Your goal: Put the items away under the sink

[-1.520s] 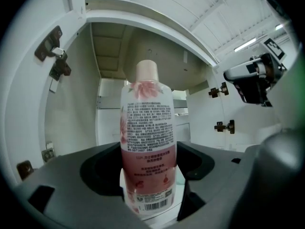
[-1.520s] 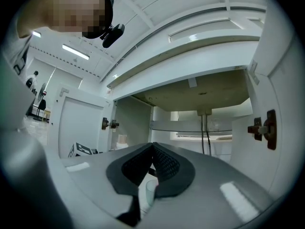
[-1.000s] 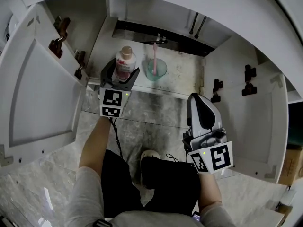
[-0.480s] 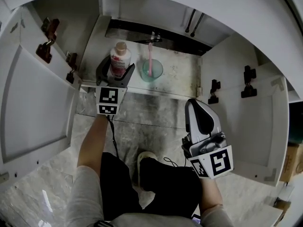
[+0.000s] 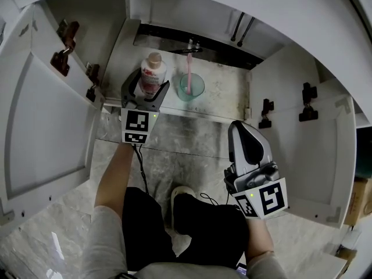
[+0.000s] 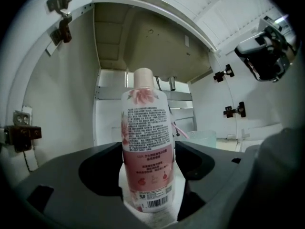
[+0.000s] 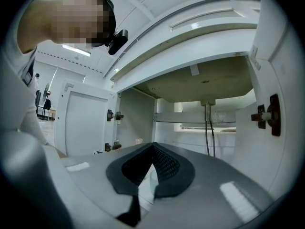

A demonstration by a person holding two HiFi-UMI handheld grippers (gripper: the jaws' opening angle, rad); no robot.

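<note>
While loose around the cylindrical plastic bottle (image 6: 145, 142), left gripper (image 5: 149, 85) wide; right gripper (image 5: 243, 125) empty, textured jaws together.

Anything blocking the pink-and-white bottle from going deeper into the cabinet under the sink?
Nothing visible does: the cabinet floor behind the pink-and-white bottle is bare. The translucent green cup holding a pink toothbrush stands to its right, apart, not behind it.

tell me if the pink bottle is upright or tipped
Upright: the bottle stands on the cabinet floor, cap on top, between the open jaws of the left gripper.
</note>
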